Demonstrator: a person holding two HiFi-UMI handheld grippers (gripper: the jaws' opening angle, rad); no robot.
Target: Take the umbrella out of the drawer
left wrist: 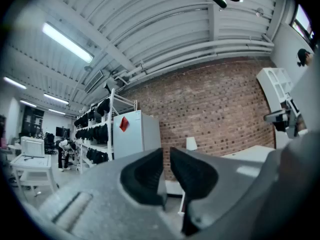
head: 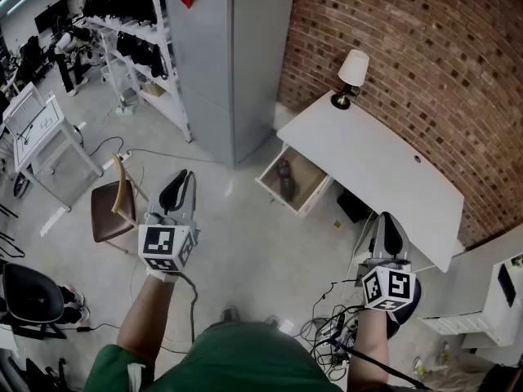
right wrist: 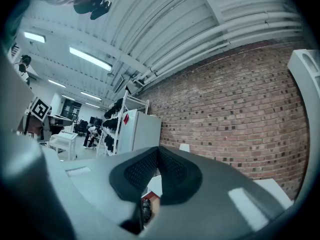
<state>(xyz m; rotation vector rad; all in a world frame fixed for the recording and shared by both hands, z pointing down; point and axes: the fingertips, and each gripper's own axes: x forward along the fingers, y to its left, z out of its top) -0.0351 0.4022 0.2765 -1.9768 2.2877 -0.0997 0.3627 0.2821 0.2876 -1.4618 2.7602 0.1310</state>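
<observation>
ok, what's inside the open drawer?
A dark umbrella lies in the drawer, beside bare wooden floor. Anything at the rear, under the white desk, is covered.

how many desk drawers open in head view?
1. The drawer is pulled out from the desk at the end by the lamp, and the umbrella lies in it. Shut ones may be hidden under the top.

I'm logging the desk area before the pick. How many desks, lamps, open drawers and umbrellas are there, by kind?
Desk: 1
Lamp: 1
Open drawer: 1
Umbrella: 1
Total: 4
</observation>
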